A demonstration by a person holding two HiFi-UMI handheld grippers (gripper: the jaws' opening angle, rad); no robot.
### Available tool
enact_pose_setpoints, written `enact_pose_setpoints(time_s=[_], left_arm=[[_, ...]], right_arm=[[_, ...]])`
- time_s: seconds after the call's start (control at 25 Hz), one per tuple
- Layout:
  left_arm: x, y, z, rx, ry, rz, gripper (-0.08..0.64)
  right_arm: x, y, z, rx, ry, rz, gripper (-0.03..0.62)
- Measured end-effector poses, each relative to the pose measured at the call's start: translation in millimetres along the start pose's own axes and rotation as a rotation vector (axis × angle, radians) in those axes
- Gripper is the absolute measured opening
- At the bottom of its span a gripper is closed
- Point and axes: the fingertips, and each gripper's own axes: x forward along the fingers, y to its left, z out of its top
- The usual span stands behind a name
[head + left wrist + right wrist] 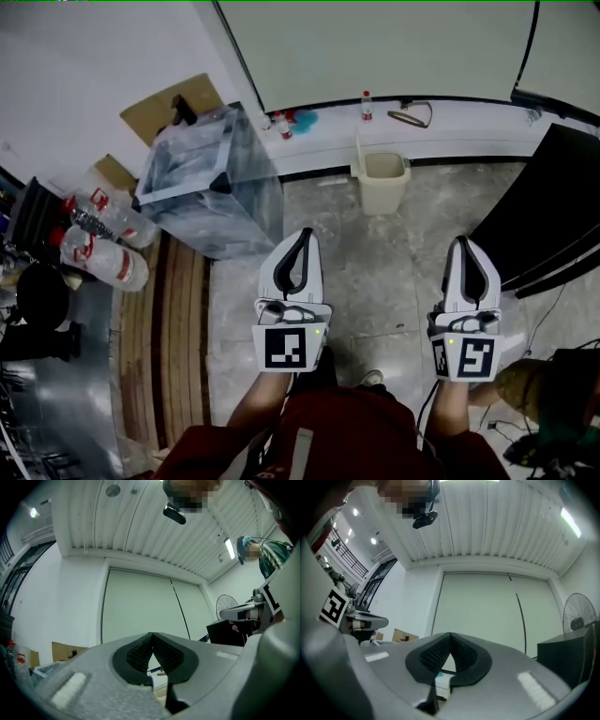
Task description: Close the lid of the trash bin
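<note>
1. You hold the left gripper (302, 234) out over a tiled floor (375, 281). Its jaws are together, the ribbed pads (140, 654) meet at the tip, and nothing sits between them.
2. Your right gripper (462, 242) is level with it. Its jaws are likewise pressed together and empty, with the pads (437, 654) touching at the tip.
3. The beige trash bin (382, 180) stands against the wall's base ahead of both sets of jaws, well apart from either tip. It lies between the two lines along which they point.
4. The bin is open, with its lid (357, 155) raised on edge on the side nearer your left jaws.
5. A clear plastic container (211, 178) stands beyond and outside the left jaws, with plastic bottles (103, 239) farther out on that side.
6. A black panel (553, 206) leans beyond and outside the right jaws.
7. A fan (580, 613) shows at the right gripper view's far edge.
</note>
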Motion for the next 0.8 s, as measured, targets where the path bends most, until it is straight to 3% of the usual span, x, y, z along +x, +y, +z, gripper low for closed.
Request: enact_pose_setpoints(time_s=[0.28, 0.52, 0.8], left_arm=[[22.0, 97.6, -24.9, 0.001, -0.002, 0.019, 0.006], [49.1, 173.7, -40.8, -0.019, 0.001, 0.025, 0.005], [70.5, 229.7, -61.6, -0.03, 0.015, -0.017, 0.005]], right_arm=[[78.5, 75.4, -10.7, -0.084, 0.032, 0.072, 0.0], [143.1, 116.9, -13.4, -0.073, 0.009, 0.042, -0.002], [187.6, 146.8, -22.7, -0.046, 0.008, -0.011, 0.0]])
